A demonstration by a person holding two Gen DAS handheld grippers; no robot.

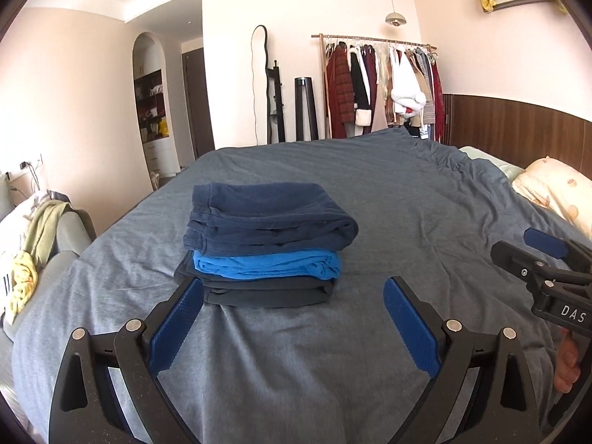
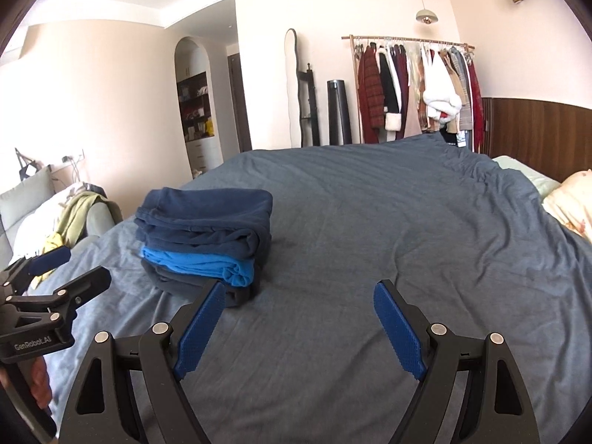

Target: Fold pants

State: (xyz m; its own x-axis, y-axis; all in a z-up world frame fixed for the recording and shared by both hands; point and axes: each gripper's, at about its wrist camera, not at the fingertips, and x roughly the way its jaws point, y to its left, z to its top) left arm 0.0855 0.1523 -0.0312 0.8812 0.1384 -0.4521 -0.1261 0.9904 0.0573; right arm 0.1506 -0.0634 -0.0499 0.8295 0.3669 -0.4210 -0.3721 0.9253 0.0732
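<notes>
Folded pants (image 1: 268, 244) stacked on gray bed (image 1: 407, 222)

We see a wrinkled grey-blue bedspread (image 1: 407, 203), a wooden rail of hanging coats (image 1: 377, 85), a peach patterned pillow (image 1: 555, 188), and a wavy-framed standing mirror (image 2: 292, 88).

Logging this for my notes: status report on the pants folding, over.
Left tongs and right tongs open, empty, above the grey bedspread. Three folded pants stacked: navy top, bright blue middle, dark bottom. Nothing in the way.
</notes>
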